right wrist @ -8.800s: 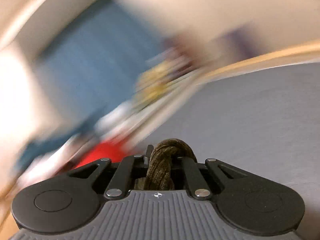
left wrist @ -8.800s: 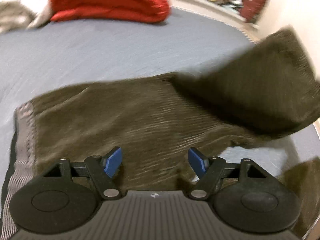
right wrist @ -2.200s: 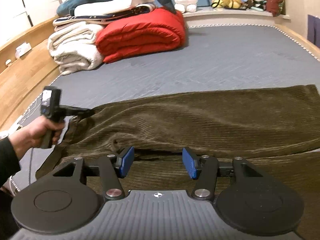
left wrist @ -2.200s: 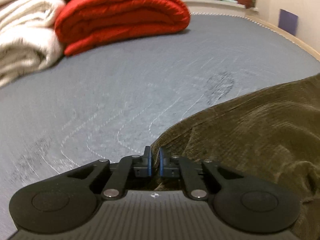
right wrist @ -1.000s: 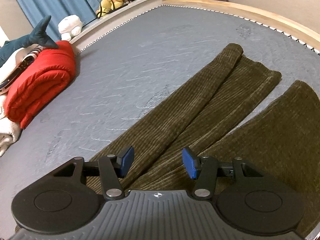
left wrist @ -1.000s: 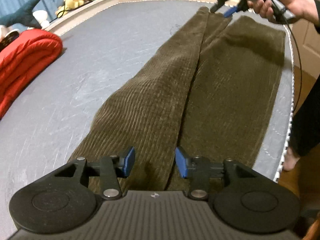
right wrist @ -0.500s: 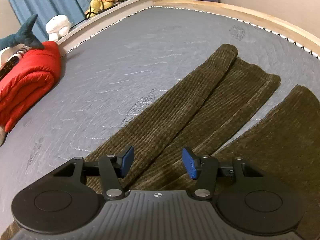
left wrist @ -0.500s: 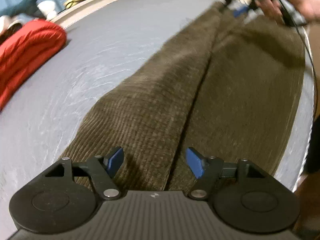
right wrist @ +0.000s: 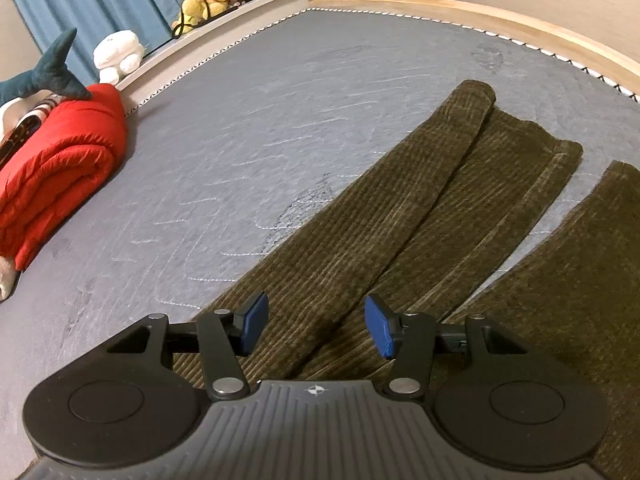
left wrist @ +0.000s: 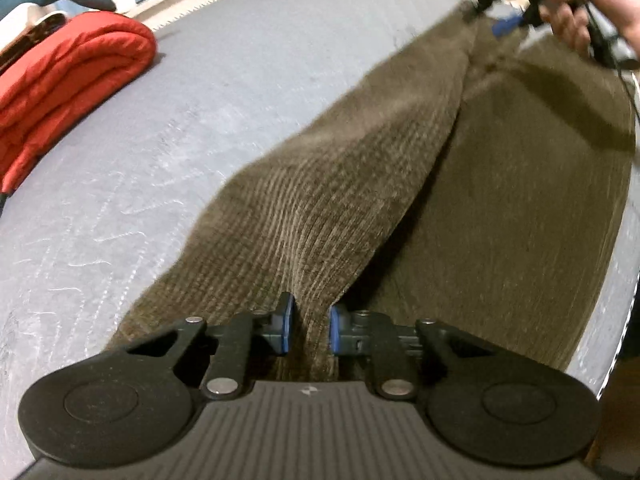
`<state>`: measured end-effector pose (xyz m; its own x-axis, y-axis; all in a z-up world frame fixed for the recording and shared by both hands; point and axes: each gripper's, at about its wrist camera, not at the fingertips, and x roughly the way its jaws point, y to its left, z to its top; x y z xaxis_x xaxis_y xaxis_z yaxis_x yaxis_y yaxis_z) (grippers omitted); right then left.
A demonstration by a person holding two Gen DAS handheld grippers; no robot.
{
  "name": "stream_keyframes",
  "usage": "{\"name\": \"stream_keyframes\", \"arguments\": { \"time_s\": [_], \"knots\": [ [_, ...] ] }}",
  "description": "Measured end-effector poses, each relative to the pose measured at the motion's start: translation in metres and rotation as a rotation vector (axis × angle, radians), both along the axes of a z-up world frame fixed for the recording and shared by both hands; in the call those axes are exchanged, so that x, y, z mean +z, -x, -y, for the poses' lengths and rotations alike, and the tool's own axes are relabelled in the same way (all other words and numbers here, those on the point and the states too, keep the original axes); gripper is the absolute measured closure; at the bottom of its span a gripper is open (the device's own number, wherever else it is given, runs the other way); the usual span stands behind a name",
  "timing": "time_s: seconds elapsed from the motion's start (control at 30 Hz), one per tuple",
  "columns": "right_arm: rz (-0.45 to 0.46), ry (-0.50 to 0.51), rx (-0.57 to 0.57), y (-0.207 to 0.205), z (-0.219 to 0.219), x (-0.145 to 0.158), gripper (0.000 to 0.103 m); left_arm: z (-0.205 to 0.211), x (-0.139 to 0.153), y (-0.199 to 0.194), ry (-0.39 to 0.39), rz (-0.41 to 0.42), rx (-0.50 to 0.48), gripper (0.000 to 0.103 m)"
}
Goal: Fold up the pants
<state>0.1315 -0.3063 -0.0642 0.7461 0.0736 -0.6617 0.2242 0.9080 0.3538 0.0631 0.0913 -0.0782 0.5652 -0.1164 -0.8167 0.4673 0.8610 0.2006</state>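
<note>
Left wrist view: the far right hand-held gripper (left wrist: 505,20) and the hand (left wrist: 592,4) holding it are motion-blurred and cut by the top right edge. The red blanket (left wrist: 68,80) runs off the left edge. Right wrist view: the pants (right wrist: 400,216) continue past the right edge, waistband unseen.

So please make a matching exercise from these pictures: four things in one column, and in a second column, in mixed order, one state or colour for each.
Column 1
1. left gripper
2. right gripper
3. folded quilt
4. corduroy pants

Column 2
a. red
b. open, holding nothing
c. olive-brown, lying on the mattress
d. shut on a pinch of fabric

Pairs: 1-d, 2-b, 3-a, 4-c
</note>
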Motion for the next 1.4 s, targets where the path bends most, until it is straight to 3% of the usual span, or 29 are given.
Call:
{"name": "stream_keyframes", "arguments": {
  "time_s": [0.1, 0.27, 0.53, 0.73, 1.07, 1.27, 1.33, 1.4],
  "knots": [
    [-0.006, -0.003, -0.015, 0.0, 0.003, -0.002, 0.047, -0.001, -0.002, -0.001, 0.007, -0.007, 0.002, 0.081],
    [-0.013, -0.016, -0.031, 0.002, 0.006, -0.004, 0.047, 0.005, -0.012, 0.005, -0.029, -0.01, -0.017, 0.066],
    [-0.01, -0.019, -0.028, 0.002, 0.007, -0.002, 0.047, 0.01, -0.018, 0.003, -0.053, -0.005, -0.027, 0.065],
    [-0.009, -0.024, -0.033, 0.001, 0.008, -0.001, 0.047, 0.009, -0.013, 0.001, -0.027, -0.011, -0.011, 0.083],
    [-0.001, -0.125, -0.143, -0.004, 0.045, -0.014, 0.047, -0.006, 0.005, -0.001, 0.064, -0.006, 0.046, 0.086],
    [-0.022, -0.237, -0.135, -0.017, 0.053, -0.031, 0.048, -0.008, 0.01, 0.0, 0.076, 0.003, 0.056, 0.086],
    [-0.025, -0.286, -0.118, -0.023, 0.053, -0.037, 0.056, -0.011, 0.014, 0.0, 0.09, 0.014, 0.066, 0.087],
    [-0.044, -0.32, -0.109, -0.03, 0.049, -0.043, 0.056, -0.014, 0.02, 0.002, 0.108, 0.031, 0.079, 0.088]
  ]
}}
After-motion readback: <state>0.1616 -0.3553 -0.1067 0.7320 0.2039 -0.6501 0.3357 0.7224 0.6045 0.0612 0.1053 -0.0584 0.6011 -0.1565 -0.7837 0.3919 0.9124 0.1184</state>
